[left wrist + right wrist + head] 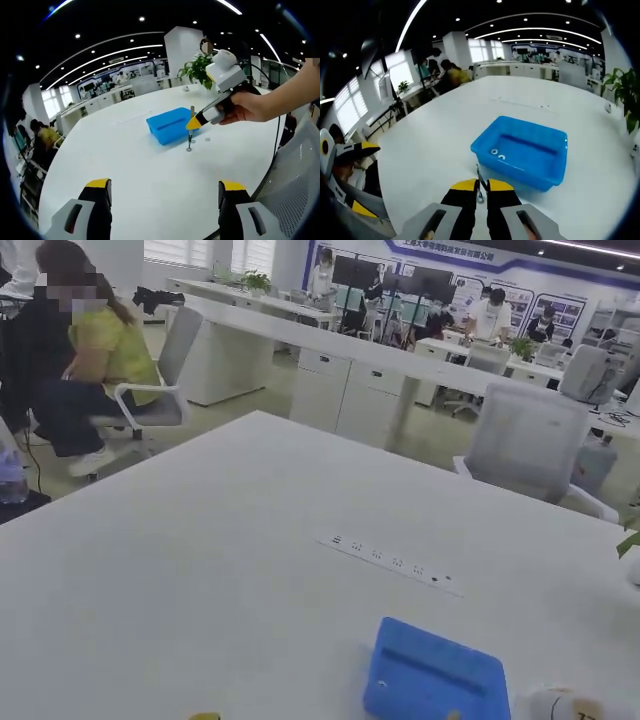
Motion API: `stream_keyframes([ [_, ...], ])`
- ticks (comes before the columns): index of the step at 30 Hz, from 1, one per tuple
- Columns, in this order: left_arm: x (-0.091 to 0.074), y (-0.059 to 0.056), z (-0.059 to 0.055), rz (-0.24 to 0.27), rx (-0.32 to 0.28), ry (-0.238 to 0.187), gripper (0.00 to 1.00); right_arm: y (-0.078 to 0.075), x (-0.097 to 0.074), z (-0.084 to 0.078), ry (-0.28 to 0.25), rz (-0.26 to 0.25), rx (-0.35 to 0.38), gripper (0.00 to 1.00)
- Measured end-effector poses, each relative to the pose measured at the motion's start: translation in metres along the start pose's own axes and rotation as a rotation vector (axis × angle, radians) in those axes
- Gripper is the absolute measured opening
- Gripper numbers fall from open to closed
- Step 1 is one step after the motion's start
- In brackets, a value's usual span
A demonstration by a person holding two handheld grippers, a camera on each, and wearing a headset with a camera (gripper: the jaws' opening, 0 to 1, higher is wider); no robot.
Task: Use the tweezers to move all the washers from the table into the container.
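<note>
The container [547,165] is a shallow, bright blue, rectangular plastic tub with rounded corners and a raised rim. It stands toward the table's [200,570] near edge, right of the middle, and a power strip [390,562] is set into the top beyond it. Two small metal washers [498,154] lie side by side on its floor at one end. In the left gripper view three more washers [207,139] seem to lie on the table just beside the tub's near long side, though they are tiny; one is right at the tweezers' [190,137] tip.

The right gripper [479,186] has its yellow-tipped jaws pressed together on the single pair of thin metal tweezers, which point down at the table close to the tub wall. The left gripper [162,192] is spread wide with nothing between its jaws, well apart from the tub.

The table around the tub is broad bare white. A plant [197,67] stands at the far edge.
</note>
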State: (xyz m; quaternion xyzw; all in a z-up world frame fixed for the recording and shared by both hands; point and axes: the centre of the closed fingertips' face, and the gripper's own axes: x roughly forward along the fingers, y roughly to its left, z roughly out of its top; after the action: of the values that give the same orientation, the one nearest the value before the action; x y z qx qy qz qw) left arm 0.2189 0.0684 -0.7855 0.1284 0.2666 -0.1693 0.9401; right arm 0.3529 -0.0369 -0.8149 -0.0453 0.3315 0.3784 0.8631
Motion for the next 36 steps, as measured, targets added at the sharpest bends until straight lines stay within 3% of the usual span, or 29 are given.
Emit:
stream_keyframes([
  [15, 0.000, 0.001, 0.000, 0.004, -0.001, 0.001, 0.90, 0.004, 0.000, -0.003, 0.003, 0.001, -0.006, 0.03],
  [20, 0.000, 0.002, 0.000, 0.007, -0.004, 0.000, 0.90, 0.007, 0.000, -0.005, 0.008, -0.014, -0.080, 0.02],
  [24, 0.000, 0.001, -0.002, 0.002, 0.000, 0.008, 0.89, 0.008, 0.000, -0.007, 0.037, -0.037, -0.233, 0.01],
  [26, 0.000, 0.001, -0.001, 0.006, 0.002, 0.005, 0.89, 0.012, 0.000, -0.007, 0.047, -0.032, -0.245, 0.01],
  [27, -0.001, 0.002, 0.000, 0.014, 0.002, 0.001, 0.90, 0.011, 0.001, -0.005, 0.052, -0.031, -0.237, 0.01],
  [29, -0.004, 0.007, 0.009, 0.036, -0.005, -0.049, 0.92, 0.008, 0.002, -0.004, 0.067, -0.029, -0.219, 0.01],
  [36, -0.007, 0.013, 0.012, 0.034, -0.080, -0.079, 0.93, 0.010, -0.002, 0.002, 0.075, -0.025, -0.222, 0.01],
])
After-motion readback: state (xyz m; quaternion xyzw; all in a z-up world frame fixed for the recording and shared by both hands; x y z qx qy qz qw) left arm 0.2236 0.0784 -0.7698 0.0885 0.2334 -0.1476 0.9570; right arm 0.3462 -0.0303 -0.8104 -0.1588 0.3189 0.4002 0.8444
